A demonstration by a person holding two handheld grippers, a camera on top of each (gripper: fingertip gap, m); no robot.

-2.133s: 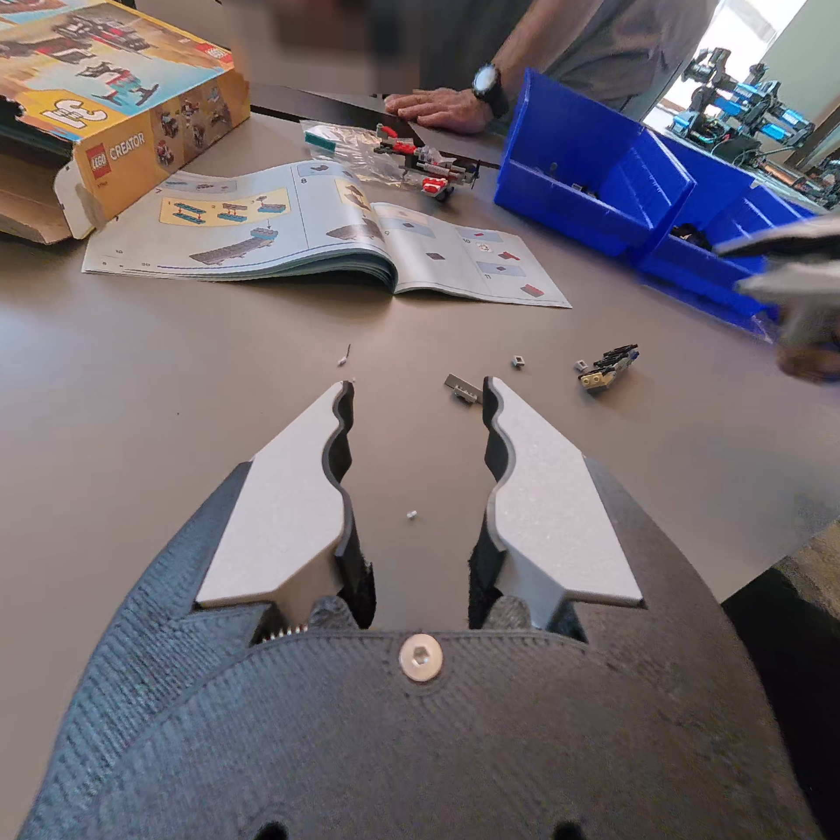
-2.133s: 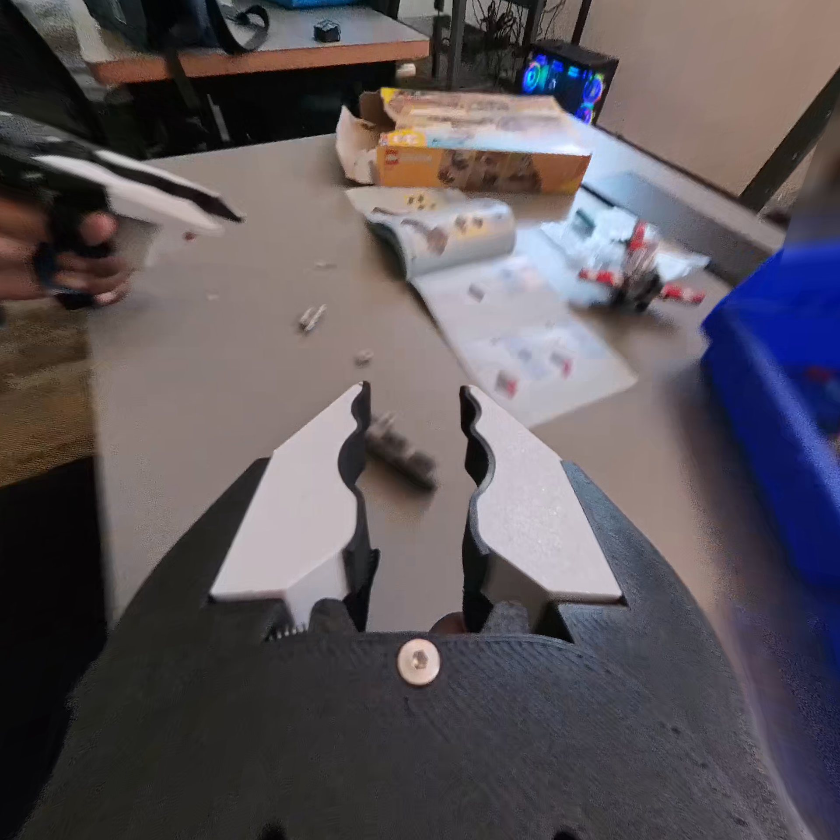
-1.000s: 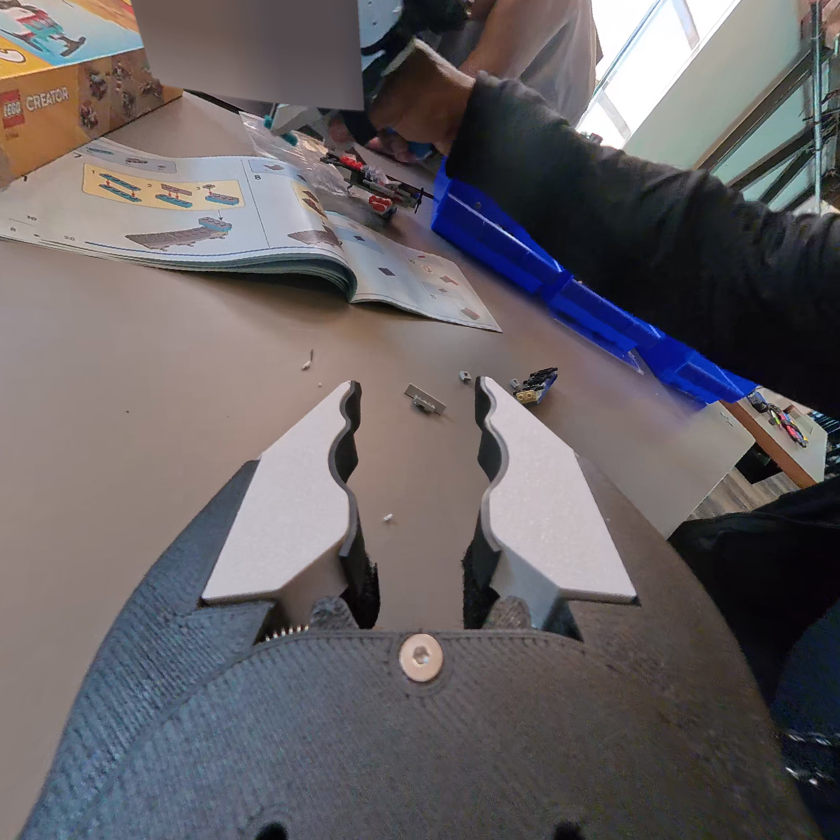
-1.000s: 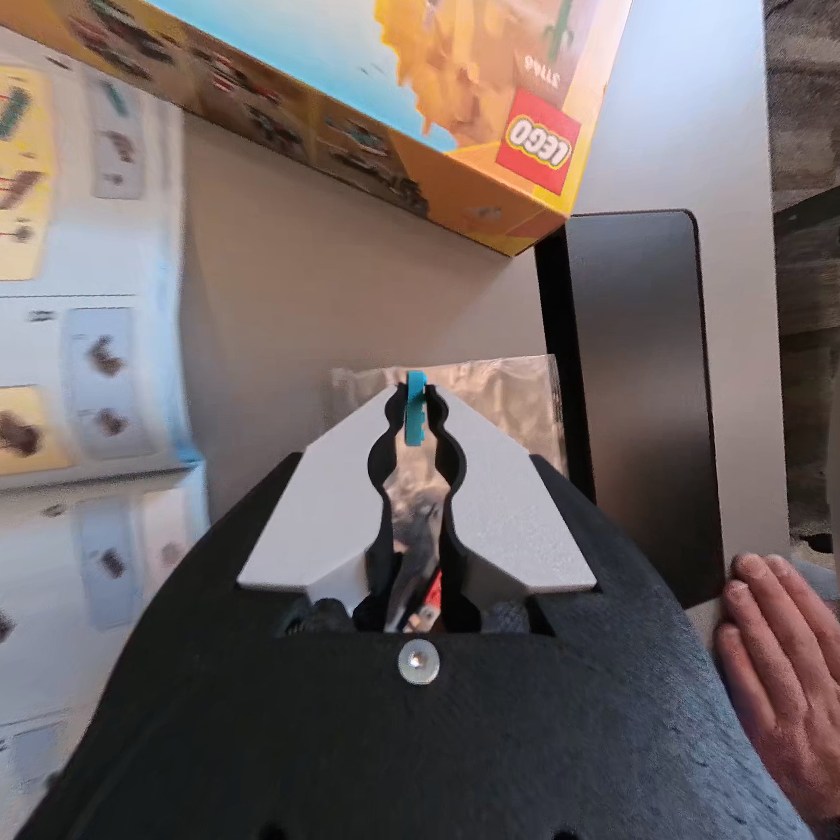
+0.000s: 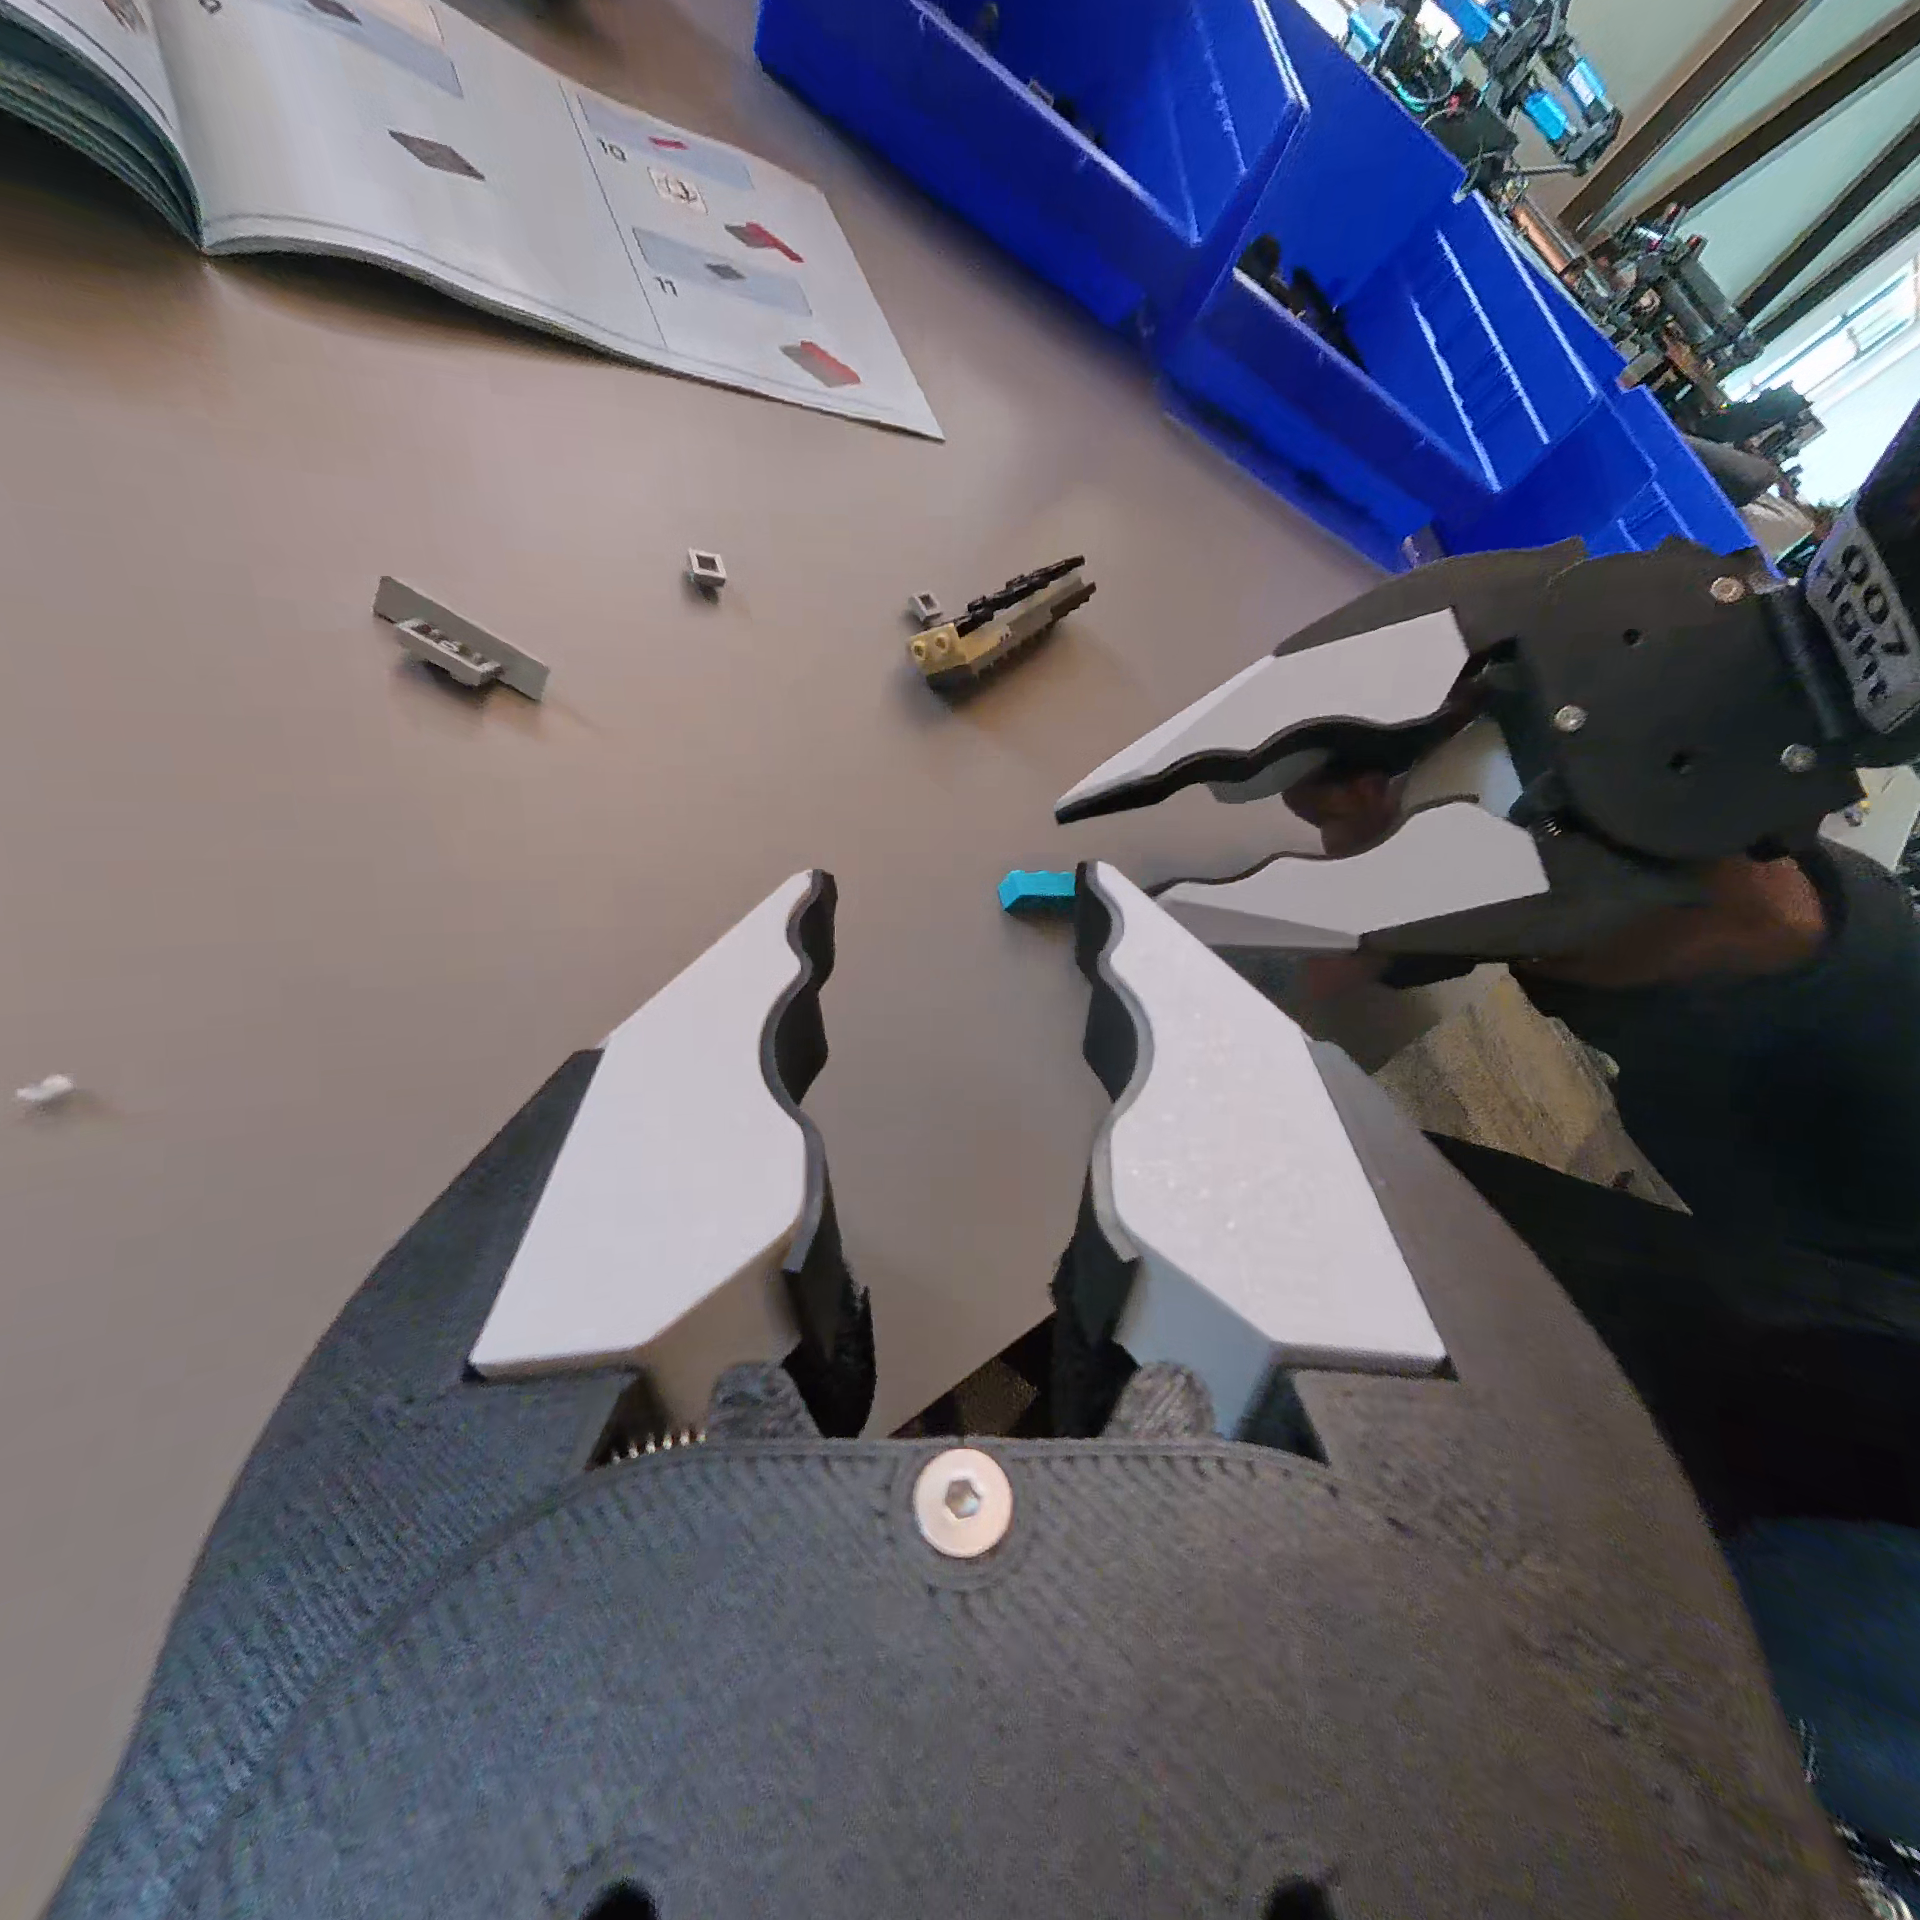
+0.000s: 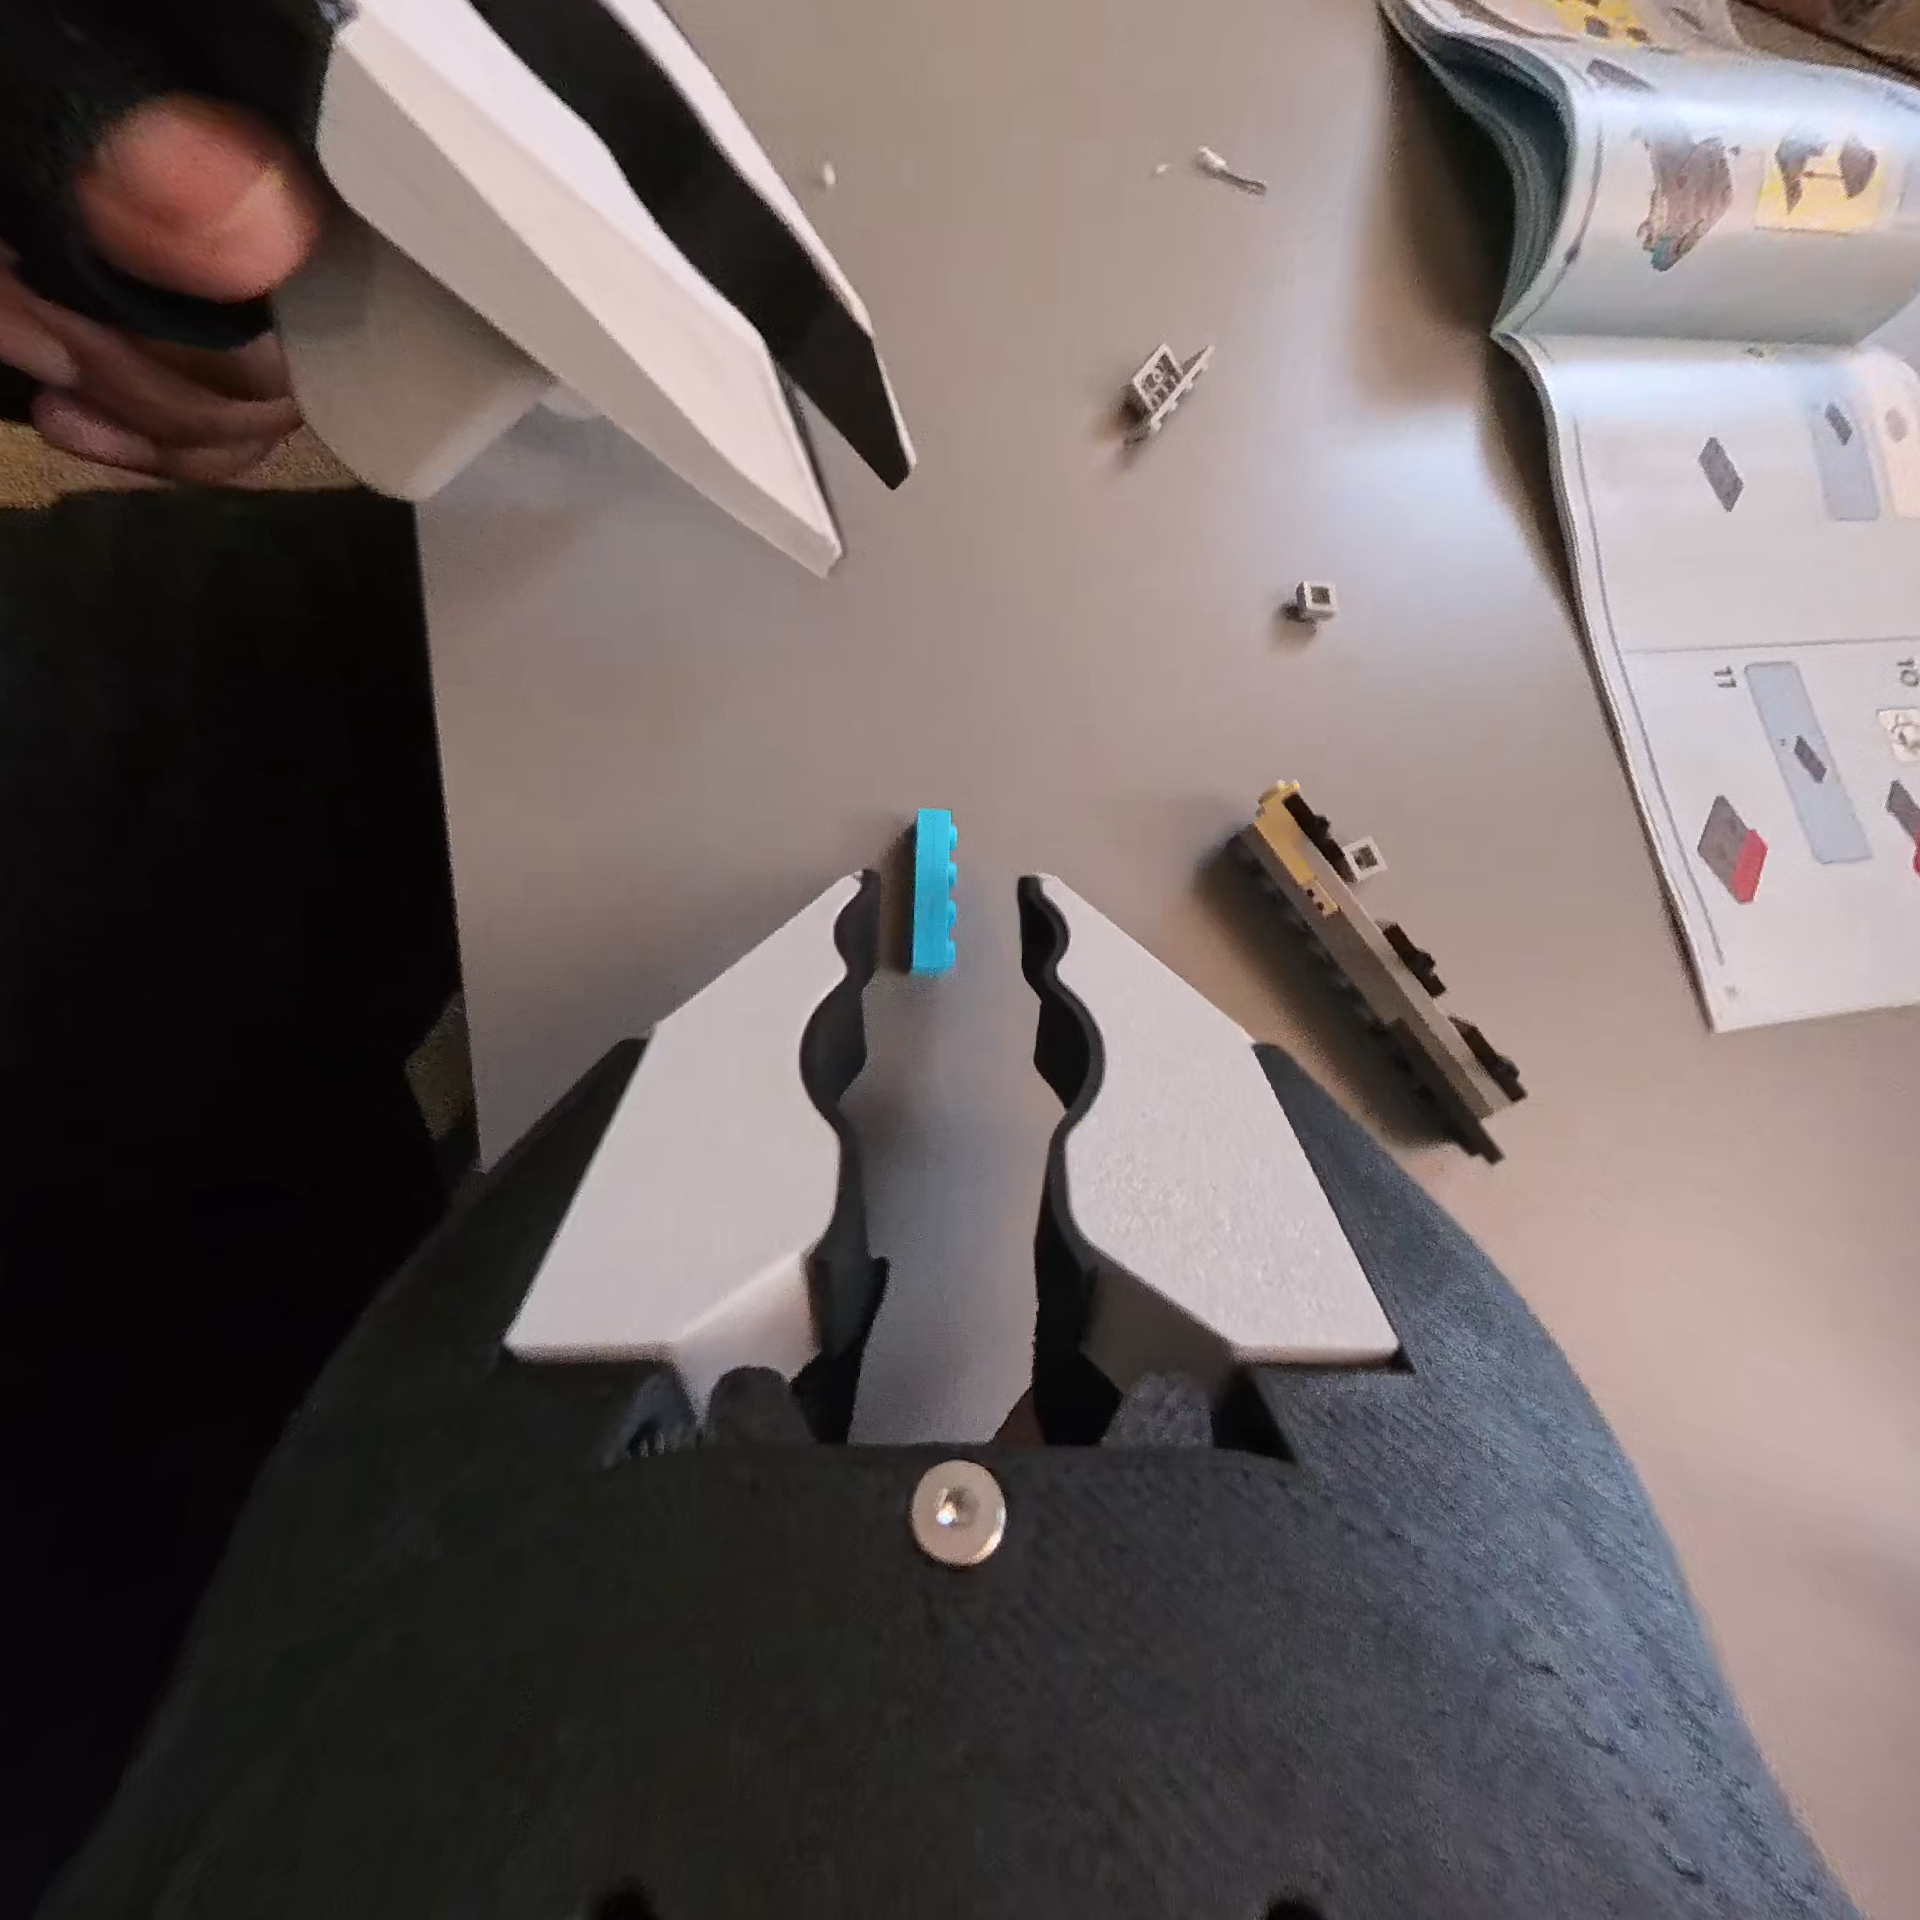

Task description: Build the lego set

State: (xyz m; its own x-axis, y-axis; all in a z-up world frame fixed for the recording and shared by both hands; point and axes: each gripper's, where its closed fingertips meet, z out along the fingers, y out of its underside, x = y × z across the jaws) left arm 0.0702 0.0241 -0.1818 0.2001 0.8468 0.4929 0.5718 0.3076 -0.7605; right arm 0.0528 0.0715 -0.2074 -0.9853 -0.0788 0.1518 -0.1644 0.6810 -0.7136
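A teal brick (image 6: 935,896) lies on its edge on the grey table, between the open fingertips of my right gripper (image 6: 945,883), which do not clamp it. In the left wrist view the teal brick (image 5: 1034,894) sits just past my left gripper (image 5: 954,881), by its right fingertip. My left gripper is open and empty. The right gripper (image 5: 1110,852) shows there at the right, jaws apart. A small tan, grey and black assembly (image 6: 1371,977) lies right of the brick; it also shows in the left wrist view (image 5: 997,629).
A grey plate piece (image 5: 457,649) and a tiny grey square piece (image 5: 707,566) lie on the table. The open instruction booklet (image 5: 520,177) is at the back, blue bins (image 5: 1247,208) at the back right. The table edge (image 6: 447,727) runs close to the brick. Tip to tip, the grippers are about 6 cm apart. My right tips are about 15 cm from the grey plate piece (image 5: 457,649), my left tips only 8 cm. My right wrist view (image 6: 1158,385) looks at it from another angle.
The right gripper, earlier shut on the teal brick by the plastic bag and box, has come back near the table's edge and opened; the brick now rests on the table. The left gripper moved closer.
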